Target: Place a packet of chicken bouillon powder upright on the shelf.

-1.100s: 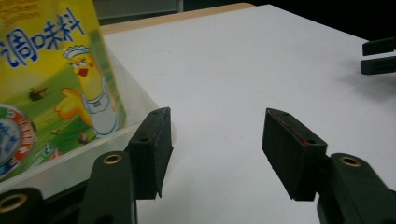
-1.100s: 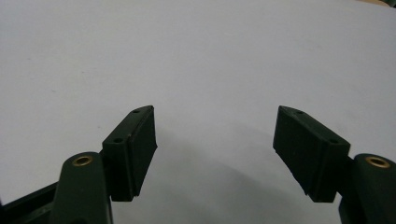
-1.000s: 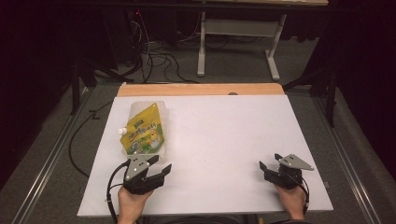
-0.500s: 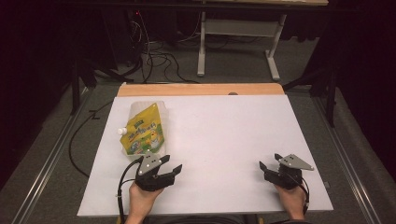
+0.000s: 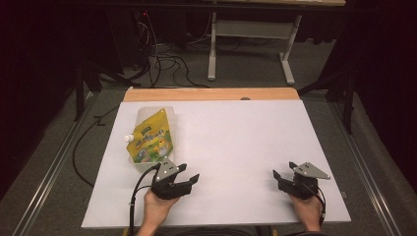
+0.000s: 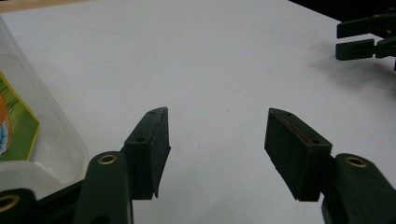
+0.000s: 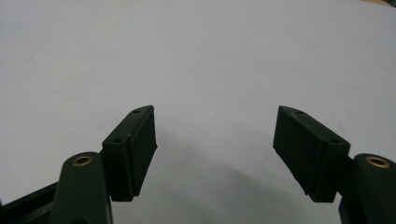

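Pouch (image 5: 150,139) lies flat on the white table (image 5: 236,132) at its left side, yellow-green label up and white cap pointing left, and its clear edge shows at the left of the left gripper view (image 6: 28,135). The left gripper (image 5: 189,177) sits just beside the pouch's near end, jaws wide apart over bare table (image 6: 217,128). Over at the near right corner, well apart from the pouch, the right gripper (image 5: 284,172) is spread just as wide (image 7: 215,126), nothing between its jaws.
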The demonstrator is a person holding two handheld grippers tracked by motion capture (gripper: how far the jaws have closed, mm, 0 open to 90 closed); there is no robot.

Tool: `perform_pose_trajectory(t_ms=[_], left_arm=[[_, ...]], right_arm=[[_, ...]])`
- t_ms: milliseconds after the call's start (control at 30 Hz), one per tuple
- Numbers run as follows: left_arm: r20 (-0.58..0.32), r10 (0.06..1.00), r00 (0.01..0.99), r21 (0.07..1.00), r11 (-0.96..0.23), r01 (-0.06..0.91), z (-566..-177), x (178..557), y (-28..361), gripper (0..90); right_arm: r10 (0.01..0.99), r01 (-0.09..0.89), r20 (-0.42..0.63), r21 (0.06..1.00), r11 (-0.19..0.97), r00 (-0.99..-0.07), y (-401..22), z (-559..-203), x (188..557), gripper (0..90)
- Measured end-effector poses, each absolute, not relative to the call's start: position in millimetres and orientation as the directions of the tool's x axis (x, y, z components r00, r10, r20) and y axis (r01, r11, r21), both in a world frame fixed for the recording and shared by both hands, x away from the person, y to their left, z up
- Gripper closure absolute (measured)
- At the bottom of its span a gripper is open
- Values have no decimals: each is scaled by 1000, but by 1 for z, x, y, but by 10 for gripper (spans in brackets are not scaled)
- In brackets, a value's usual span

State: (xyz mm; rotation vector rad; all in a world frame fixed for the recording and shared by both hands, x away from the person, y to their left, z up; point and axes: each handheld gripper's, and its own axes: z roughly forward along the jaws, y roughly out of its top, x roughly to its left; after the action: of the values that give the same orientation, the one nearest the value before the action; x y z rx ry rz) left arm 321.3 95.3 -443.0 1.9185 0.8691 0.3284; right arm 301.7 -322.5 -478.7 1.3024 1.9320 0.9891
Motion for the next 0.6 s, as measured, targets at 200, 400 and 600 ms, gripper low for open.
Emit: perform_pose_trajectory(t_ms=[200, 400, 600], left_arm=[[-122, 702, 702, 857, -282, 432, -449, 327, 88, 405], [-135, 709, 692, 860, -263, 437, -453, 330, 80, 402], [-132, 706, 696, 858, -270, 437, -458, 334, 71, 396]], right_arm=[[939, 491, -71, 838, 239, -337, -323, -479, 302, 304], [938, 490, -71, 838, 240, -339, -322, -479, 302, 304], [939, 491, -70, 838, 238, -336, -322, -479, 301, 304]])
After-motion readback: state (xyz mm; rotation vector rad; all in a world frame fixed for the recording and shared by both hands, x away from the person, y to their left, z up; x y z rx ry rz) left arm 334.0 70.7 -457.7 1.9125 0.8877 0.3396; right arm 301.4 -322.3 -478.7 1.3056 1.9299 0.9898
